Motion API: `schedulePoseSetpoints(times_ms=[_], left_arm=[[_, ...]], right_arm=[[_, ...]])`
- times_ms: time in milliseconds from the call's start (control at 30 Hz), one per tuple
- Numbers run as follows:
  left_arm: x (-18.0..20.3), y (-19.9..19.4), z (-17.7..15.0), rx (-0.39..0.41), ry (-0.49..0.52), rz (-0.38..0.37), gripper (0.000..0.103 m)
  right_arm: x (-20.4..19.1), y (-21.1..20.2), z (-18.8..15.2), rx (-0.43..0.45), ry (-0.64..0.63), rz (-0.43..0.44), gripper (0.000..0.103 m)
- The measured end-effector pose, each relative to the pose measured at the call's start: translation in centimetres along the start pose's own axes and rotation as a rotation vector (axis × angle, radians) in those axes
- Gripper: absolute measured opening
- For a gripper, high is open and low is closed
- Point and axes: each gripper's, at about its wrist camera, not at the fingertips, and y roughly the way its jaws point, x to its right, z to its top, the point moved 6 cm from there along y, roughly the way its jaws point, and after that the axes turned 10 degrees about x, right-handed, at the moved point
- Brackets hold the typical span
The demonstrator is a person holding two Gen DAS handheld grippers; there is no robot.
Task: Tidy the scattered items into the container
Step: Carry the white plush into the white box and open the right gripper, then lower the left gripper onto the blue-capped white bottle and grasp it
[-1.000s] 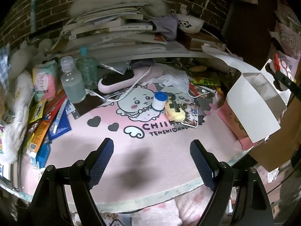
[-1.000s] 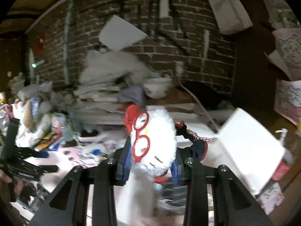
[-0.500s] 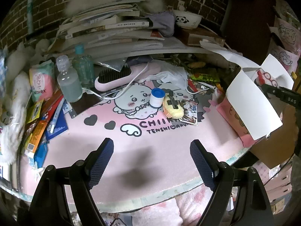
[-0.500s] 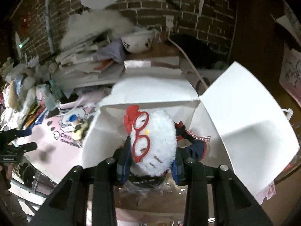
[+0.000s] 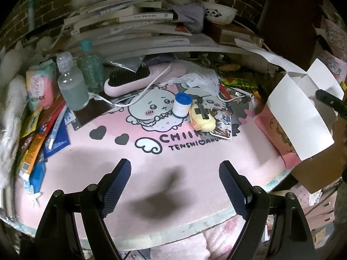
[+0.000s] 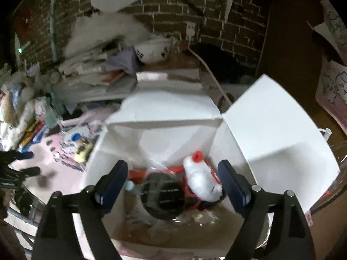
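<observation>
Your right tool (image 6: 171, 184) hangs over the open white box (image 6: 271, 143), its jaws opening, nothing between them. Inside lie the white plush toy (image 6: 201, 178), a round black lid (image 6: 163, 195) and clear wrapping. Your left tool (image 5: 174, 186) hovers released above the pink tabletop (image 5: 195, 158).

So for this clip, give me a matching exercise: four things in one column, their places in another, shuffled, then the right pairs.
Things:
1. white plush toy
2. hairbrush
3. panda bowl
4. tape roll

Places:
A. high on the stack at the back
B. on the pink mat, beside a yellow plush
C. inside the white box, below the opening right gripper
D. at the back of the mat, right of two bottles

Pairs: 1-C, 2-D, 3-A, 4-B
</observation>
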Motion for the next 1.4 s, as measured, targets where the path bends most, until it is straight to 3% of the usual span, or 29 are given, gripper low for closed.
schedulePoseSetpoints(times_ms=[133, 267, 367, 467, 633, 867, 1133, 1400], left_arm=[[0.1, 0.7, -0.1, -0.002, 0.012, 0.0, 0.081], [-0.1, 1.4, -0.5, -0.02, 0.02, 0.013, 0.081], [-0.4, 1.7, -0.7, -0.028, 0.025, 0.027, 0.081], [-0.8, 1.9, -0.8, -0.038, 0.02, 0.034, 0.081], [-1.7, 2.6, -0.7, -0.053, 0.023, 0.058, 0.081], [-2.7, 4.2, -0.2, -0.074, 0.019, 0.073, 0.081], [-3.0, 6.7, 1.2, -0.09, 0.008, 0.052, 0.081], [-2.3, 9.1, 3.4, -0.059, 0.024, 0.029, 0.081]], right_arm=[[-2.3, -1.6, 0.8, 0.086, 0.04, 0.131, 0.086], [-7.1, -3.5, 1.1, 0.187, -0.007, 0.257, 0.091], [-10.6, -4.0, 0.8, 0.223, -0.044, 0.32, 0.092], [-13.8, -4.1, 0.2, 0.25, -0.052, 0.398, 0.101], [-17.8, -3.8, -1.2, 0.255, -0.067, 0.53, 0.102], [-19.9, -2.3, -3.7, 0.196, -0.055, 0.594, 0.103], [-19.7, -1.1, -6.1, 0.166, -0.017, 0.591, 0.103], [-20.5, -0.6, -8.7, 0.102, -0.015, 0.644, 0.103]])
